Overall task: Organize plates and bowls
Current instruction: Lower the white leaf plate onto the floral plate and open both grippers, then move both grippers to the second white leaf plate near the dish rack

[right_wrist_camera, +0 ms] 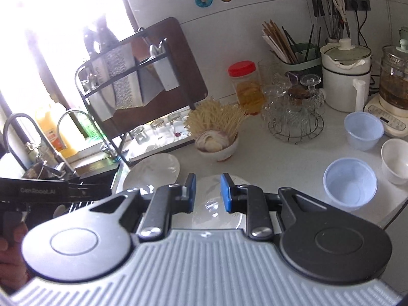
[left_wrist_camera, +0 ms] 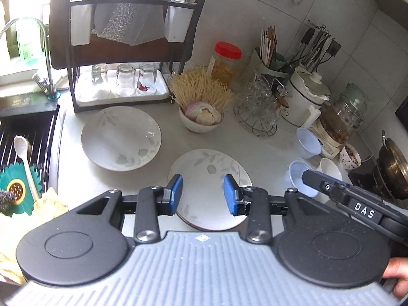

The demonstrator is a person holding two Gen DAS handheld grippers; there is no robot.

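Observation:
Two white leaf-patterned plates lie on the counter. The far plate [left_wrist_camera: 121,139] [right_wrist_camera: 153,172] lies near the dish rack. The near plate [left_wrist_camera: 204,170] [right_wrist_camera: 211,204] lies under both grippers. My left gripper [left_wrist_camera: 203,195] is open and empty above the near plate. My right gripper [right_wrist_camera: 206,192] is open and empty above the same plate. Two pale blue bowls [right_wrist_camera: 349,183] [right_wrist_camera: 363,130] and a white bowl [right_wrist_camera: 395,160] stand at the right; the nearer blue bowl also shows in the left wrist view [left_wrist_camera: 301,176].
A black dish rack [left_wrist_camera: 122,51] with upturned glasses stands at the back left. The sink [left_wrist_camera: 25,140] is at the left. A bowl of onion and noodles [left_wrist_camera: 201,117], a red-lidded jar [left_wrist_camera: 225,61], a wire basket of glassware [left_wrist_camera: 257,112], a white pot [right_wrist_camera: 344,76] and a kettle [left_wrist_camera: 341,117] crowd the back.

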